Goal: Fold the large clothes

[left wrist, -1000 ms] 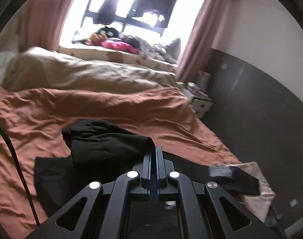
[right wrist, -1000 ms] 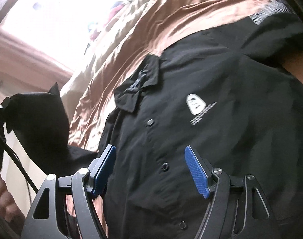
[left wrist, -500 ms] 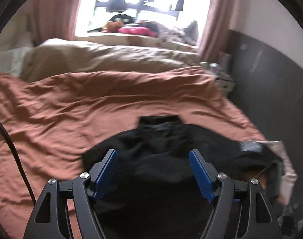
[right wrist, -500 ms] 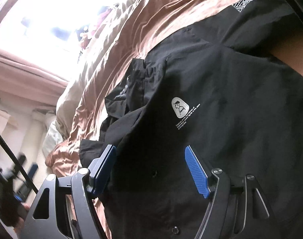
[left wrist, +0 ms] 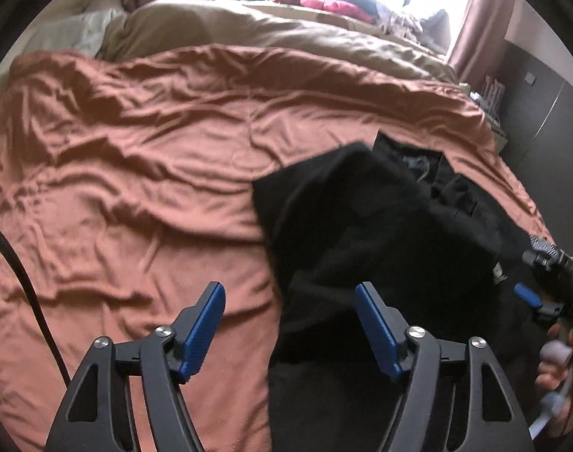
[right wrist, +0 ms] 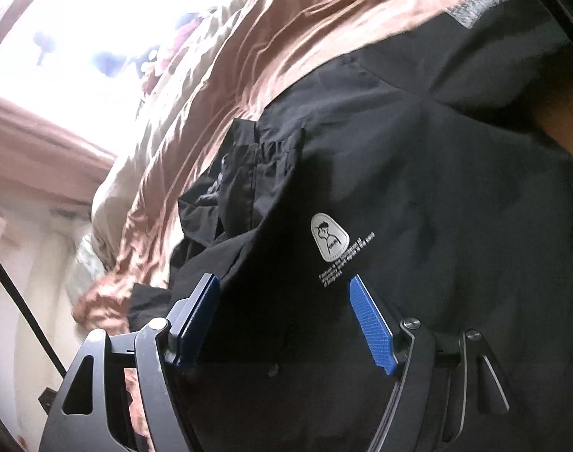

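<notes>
Left wrist view: left hand-held gripper (left wrist: pixel 290 326) has jaws wide apart, nothing between pads. Below it, rust-coloured bedspread (left wrist: pixel 143 158), heavily creased. Black shirt (left wrist: pixel 365 233) lies on bedspread at right, bunched, one flap folded over itself; right blue pad (left wrist: pixel 376 333) sits over shirt's edge, left pad over bare bedspread. Beige duvet (left wrist: pixel 271 34) behind, window beyond. At far right edge, person's hand (left wrist: pixel 561 373) w/ part of other tool.

Right wrist view: right hand-held gripper (right wrist: pixel 284 326) jaws apart, holding nothing, close over shirt (right wrist: pixel 418 196). White chest logo (right wrist: pixel 329 239) w/ small text just ahead of pads. Collar area rumpled at left. Bedspread (right wrist: pixel 271 45) beyond shirt; contact w/ cloth unclear.
</notes>
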Demonstrator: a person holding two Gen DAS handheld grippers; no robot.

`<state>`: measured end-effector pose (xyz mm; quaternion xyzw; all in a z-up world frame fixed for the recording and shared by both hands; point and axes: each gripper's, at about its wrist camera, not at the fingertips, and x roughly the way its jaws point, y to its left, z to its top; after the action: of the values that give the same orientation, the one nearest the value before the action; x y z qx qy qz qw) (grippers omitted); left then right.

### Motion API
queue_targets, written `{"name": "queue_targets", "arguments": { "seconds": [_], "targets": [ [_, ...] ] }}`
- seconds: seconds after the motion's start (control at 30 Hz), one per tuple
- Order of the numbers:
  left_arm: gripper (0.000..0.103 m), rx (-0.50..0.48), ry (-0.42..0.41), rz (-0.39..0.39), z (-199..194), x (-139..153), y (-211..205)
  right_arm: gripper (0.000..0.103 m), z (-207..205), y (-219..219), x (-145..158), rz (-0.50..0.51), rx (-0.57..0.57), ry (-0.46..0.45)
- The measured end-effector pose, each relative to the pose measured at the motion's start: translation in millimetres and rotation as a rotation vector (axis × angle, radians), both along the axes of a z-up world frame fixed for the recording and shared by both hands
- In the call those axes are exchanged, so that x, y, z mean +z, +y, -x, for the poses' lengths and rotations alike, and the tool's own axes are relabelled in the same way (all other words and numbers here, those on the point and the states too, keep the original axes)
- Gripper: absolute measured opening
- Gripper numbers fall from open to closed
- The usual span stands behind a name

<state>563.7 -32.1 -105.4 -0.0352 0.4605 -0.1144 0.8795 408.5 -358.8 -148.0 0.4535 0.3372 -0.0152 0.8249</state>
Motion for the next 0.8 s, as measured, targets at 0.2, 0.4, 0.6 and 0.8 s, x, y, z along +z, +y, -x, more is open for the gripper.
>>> {"name": "queue_targets", "arguments": {
  "seconds": [0.2, 0.4, 0.6, 0.8],
  "targets": [
    [0.057, -0.006, 0.054, -0.009, -3, -35, 2, 0.062, -26, 8, 9, 0.103, 0.058, 0.009],
    [0.047, -0.025, 0.093, -0.021, -7, -59, -2, 0.053, -60, -2, 14, 0.149, 0.046, 0.038],
    [0.046, -0.03, 0.111, -0.002, -6, -69, 1, 0.031, -101, -7, -2, 0.115, 0.058, 0.084],
    [0.045, -0.04, 0.108, -0.033, -6, -68, -3, 0.0, -103, -8, -2, 0.192, 0.056, 0.078]
  ]
}}
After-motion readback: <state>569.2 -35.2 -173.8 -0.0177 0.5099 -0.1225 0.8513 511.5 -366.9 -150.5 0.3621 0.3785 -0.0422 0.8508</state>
